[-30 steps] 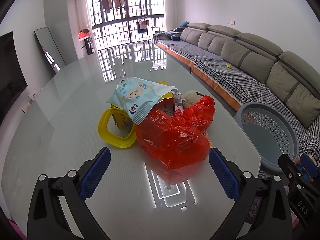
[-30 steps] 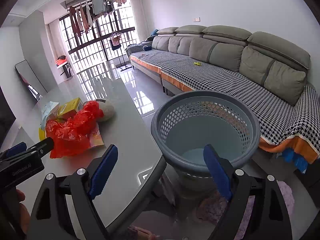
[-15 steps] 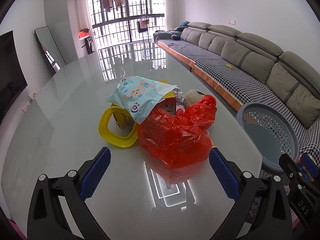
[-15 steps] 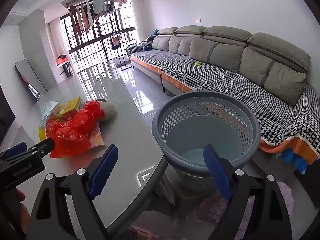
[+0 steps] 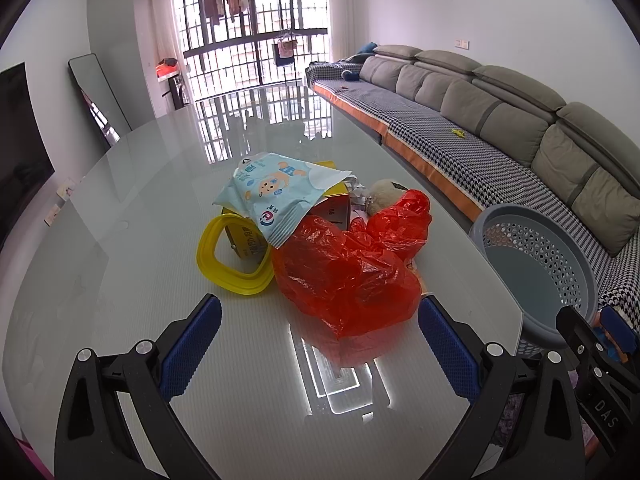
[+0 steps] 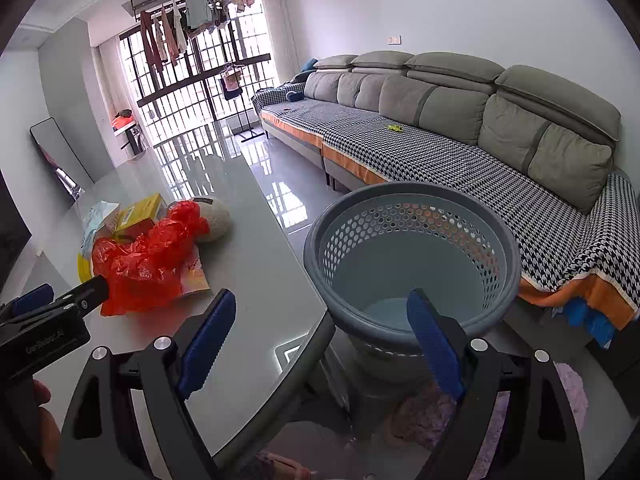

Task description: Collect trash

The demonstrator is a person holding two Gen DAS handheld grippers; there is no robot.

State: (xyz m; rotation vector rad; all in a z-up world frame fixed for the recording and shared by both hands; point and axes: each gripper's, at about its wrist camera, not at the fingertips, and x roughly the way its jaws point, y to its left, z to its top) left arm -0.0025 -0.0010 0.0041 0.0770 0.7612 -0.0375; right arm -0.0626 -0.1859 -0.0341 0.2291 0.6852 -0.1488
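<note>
A heap of trash lies on the glass table: a crumpled red plastic bag in front, a pale blue wipes packet draped over a yellow box, a yellow ring at the left and a beige ball behind. My left gripper is open, just short of the red bag. My right gripper is open with nothing in it, over the table's edge in front of the grey perforated basket, which holds nothing. That basket stands off the table's right side.
A long grey sofa with a houndstooth cover runs along the right wall. A mirror leans on the left wall beside a dark screen. Barred windows with hanging laundry fill the far end. A printed flat wrapper lies under the red bag.
The left gripper has crept slightly closer to the red bag. The right gripper has barely moved. Both stay open.
</note>
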